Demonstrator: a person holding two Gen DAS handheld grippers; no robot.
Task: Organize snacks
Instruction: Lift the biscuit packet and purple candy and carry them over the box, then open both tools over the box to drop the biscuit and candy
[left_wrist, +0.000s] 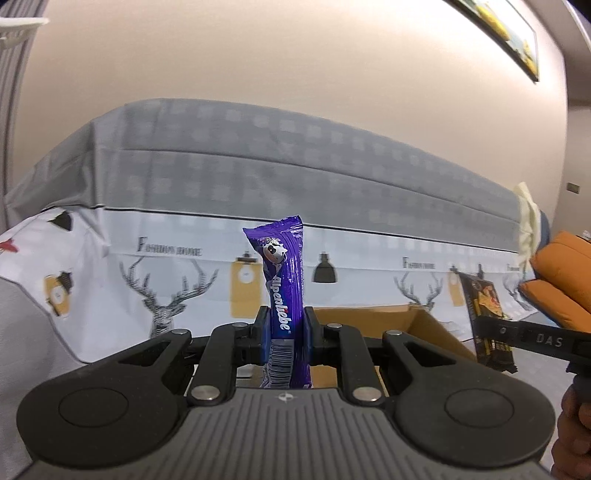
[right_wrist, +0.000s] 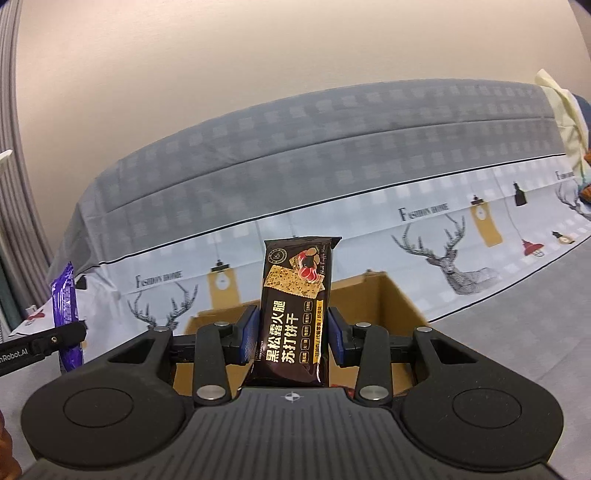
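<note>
Left wrist view: the left gripper (left_wrist: 283, 338) pinches a slim purple foil Alpenliebe candy packet (left_wrist: 283, 291) upright at frame centre, above the open brown cardboard box (left_wrist: 417, 325). Right wrist view: the right gripper (right_wrist: 291, 338) pinches a black glossy cracker packet (right_wrist: 295, 314) likewise. Either slick wrapper could slip or tilt, or land outside the box on release.

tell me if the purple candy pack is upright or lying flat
Upright: the purple candy pack stands on end, pinched in the left tool, above the cardboard box.
</note>
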